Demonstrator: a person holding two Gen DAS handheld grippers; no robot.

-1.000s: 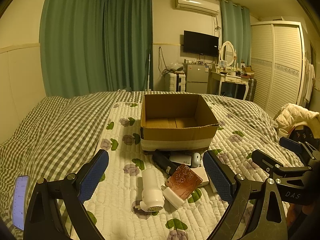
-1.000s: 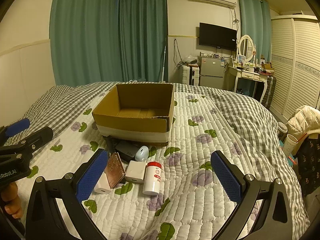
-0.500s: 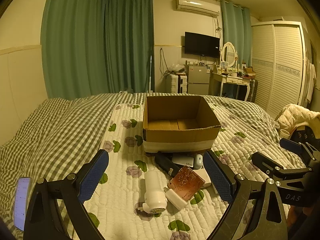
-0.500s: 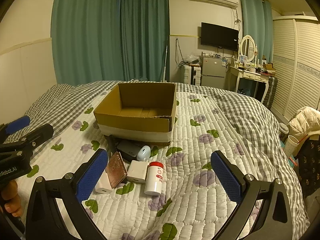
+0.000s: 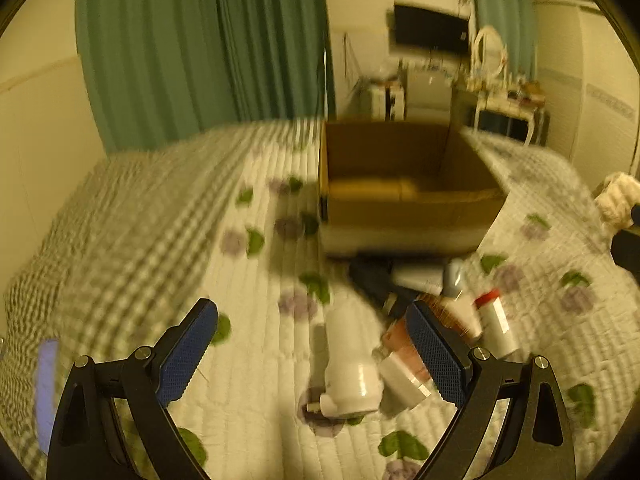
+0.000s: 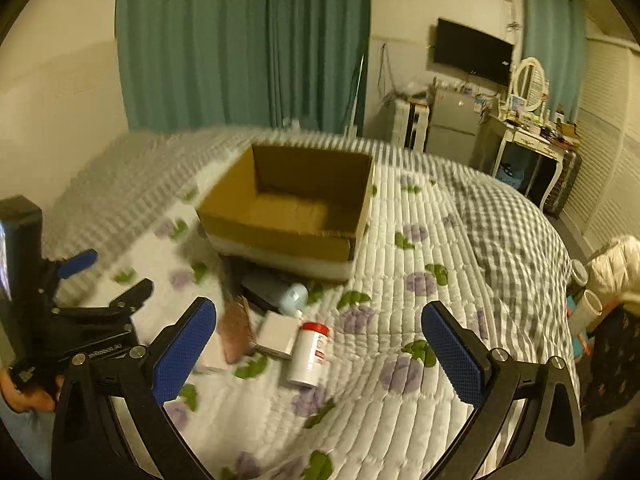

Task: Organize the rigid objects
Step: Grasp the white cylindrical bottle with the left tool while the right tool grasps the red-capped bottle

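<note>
An open, empty cardboard box stands on the bed. In front of it lies a cluster of small objects: a white cylinder device, a red-capped white bottle, a white square block, a patterned copper-brown card, a pale blue mouse-like item and a dark flat case. My left gripper is open, just before the white cylinder. My right gripper is open, with the bottle between its fingers further ahead. The left gripper also shows in the right wrist view.
The bed has a white quilt with purple flowers and a grey checked blanket. A phone lies at the left. Green curtains, a TV, a dresser and a wardrobe stand behind. A jacket lies at the right.
Both grippers have moved forward and tilted down toward the objects; the views are blurred by motion. The objects and box have not moved. Both grippers stay open.
</note>
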